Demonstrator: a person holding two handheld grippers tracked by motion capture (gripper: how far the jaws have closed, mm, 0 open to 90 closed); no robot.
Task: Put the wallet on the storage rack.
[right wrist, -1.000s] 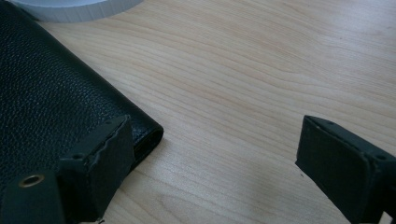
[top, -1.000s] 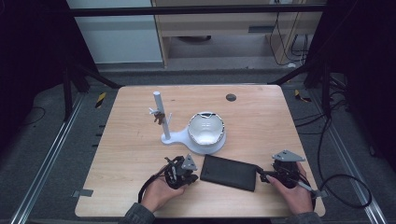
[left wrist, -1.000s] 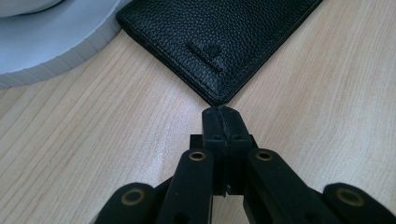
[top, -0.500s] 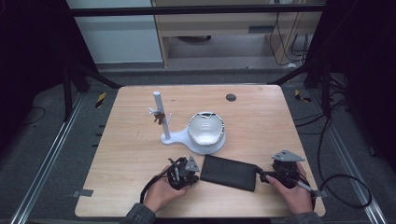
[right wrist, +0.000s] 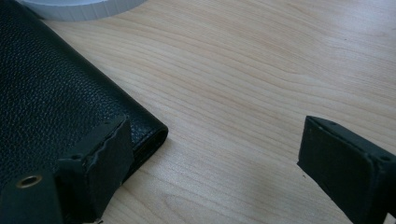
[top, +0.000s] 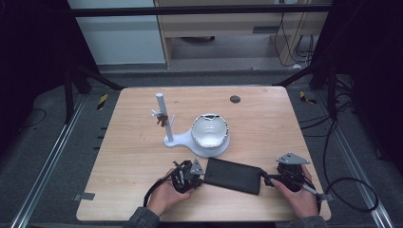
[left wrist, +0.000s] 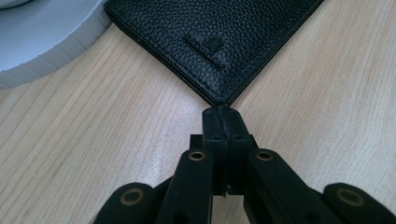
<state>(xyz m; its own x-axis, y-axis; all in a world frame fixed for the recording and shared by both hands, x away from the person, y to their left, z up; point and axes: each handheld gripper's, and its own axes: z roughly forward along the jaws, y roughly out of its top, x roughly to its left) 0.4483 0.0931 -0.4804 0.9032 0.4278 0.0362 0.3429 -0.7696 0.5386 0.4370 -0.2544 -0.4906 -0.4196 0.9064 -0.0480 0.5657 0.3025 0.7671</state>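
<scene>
A black leather wallet [top: 234,175] lies flat on the wooden table [top: 266,123] near its front edge, between my two grippers. My left gripper [top: 202,175] sits at the wallet's left end. In the left gripper view the jaws [left wrist: 222,116] are pressed together, and their tips meet a corner of the wallet [left wrist: 219,42] with nothing visibly between them. At the wallet's right end my right gripper [top: 263,179] stands open. In the right gripper view [right wrist: 219,144], one jaw rests over the wallet's corner [right wrist: 51,98] and the other hangs over bare wood.
Behind the wallet stands a white base [top: 180,140] with an upright post [top: 161,114] and a white bowl [top: 209,132]. A small dark disc [top: 235,99] lies near the table's far edge. Black frame bars and cables surround the table.
</scene>
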